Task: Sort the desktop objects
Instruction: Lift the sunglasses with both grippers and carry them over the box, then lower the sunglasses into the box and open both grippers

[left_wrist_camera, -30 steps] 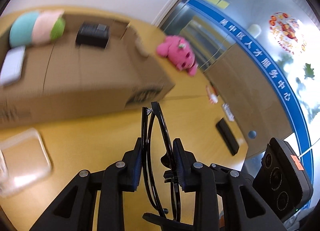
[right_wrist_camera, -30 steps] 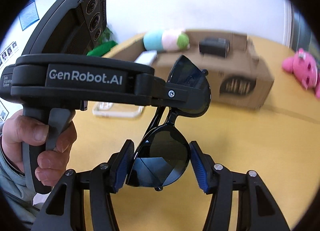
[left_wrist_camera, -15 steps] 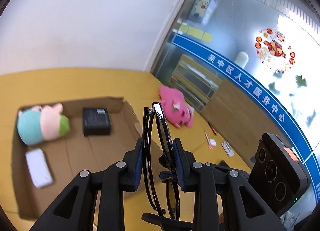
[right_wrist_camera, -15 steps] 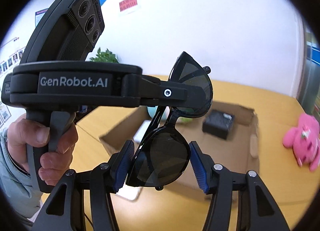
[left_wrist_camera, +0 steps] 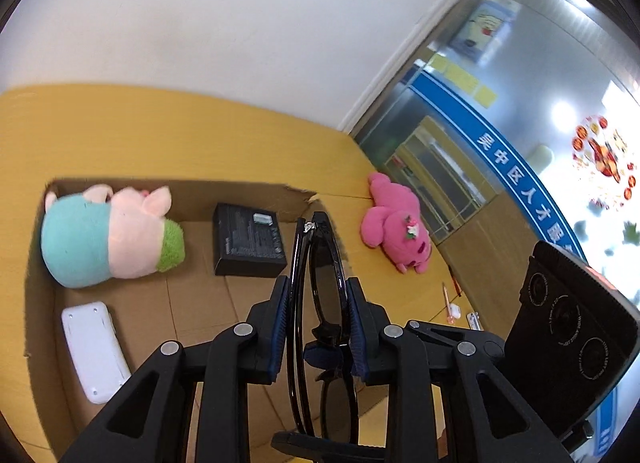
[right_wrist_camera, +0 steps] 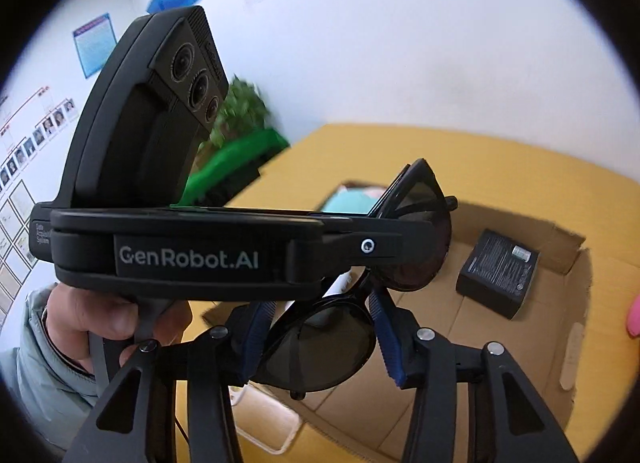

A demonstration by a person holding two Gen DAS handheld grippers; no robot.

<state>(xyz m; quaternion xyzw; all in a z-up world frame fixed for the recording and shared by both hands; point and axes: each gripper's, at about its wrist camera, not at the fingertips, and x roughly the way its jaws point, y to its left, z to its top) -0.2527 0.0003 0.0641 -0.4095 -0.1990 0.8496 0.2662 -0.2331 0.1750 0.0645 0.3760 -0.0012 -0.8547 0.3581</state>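
Observation:
Black sunglasses (left_wrist_camera: 326,263), folded, are held in the air by both grippers above an open cardboard box (left_wrist_camera: 180,185). My left gripper (left_wrist_camera: 317,287) is shut on the folded frame, its blue pads pressing both sides. In the right wrist view the left gripper (right_wrist_camera: 384,249) reaches in from the left and grips the upper lens. My right gripper (right_wrist_camera: 320,315) is closing, with the lower lens of the sunglasses (right_wrist_camera: 320,351) between its pads, which touch the rim. A hand (right_wrist_camera: 92,315) holds the left gripper's handle.
In the box lie a teal, pink and green plush pig (left_wrist_camera: 108,235), a black box (left_wrist_camera: 250,241) and a white device (left_wrist_camera: 94,355). A pink plush (left_wrist_camera: 396,231) and small pens (left_wrist_camera: 450,303) lie on the yellow table (left_wrist_camera: 160,135) to the right. A green plant (right_wrist_camera: 240,123) stands by the wall.
Both grippers have risen with the sunglasses and moved over the box, whose inside now shows below. The right jaws have narrowed onto the lower lens.

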